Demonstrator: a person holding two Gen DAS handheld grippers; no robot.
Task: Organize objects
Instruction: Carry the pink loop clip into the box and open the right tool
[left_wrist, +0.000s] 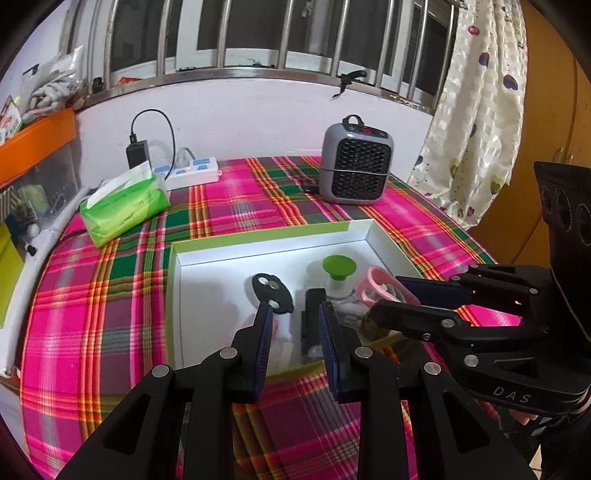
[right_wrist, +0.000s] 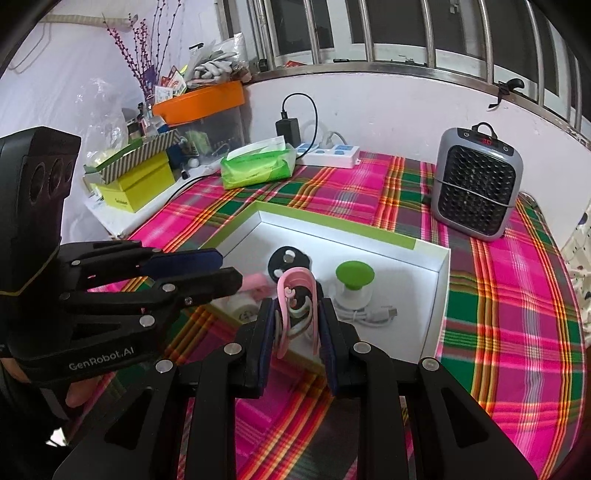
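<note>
Right wrist view showed me the right gripper clamped on a pink clip-like piece — its looped arms stood up between the pads, held above the near edge of the white box on the plaid tablecloth. The left gripper hovered just beside it with its jaws partly apart; from its own view I saw nothing pressed between the pads, only the box contents beyond them. Inside the box I could already count a black two-holed plate, a green-capped bottle and a white cable, with a small pink item and a white round thing partly hidden behind the left fingers. So I judged the sorting well under way — several pieces lay gathered in the box, and the pink clip was the one in hand. What remained, as far as I could tell, was to settle that clip. The tissue pack, power strip and grey heater stood outside the box; whether they belonged to the job I couldn't say.
</note>
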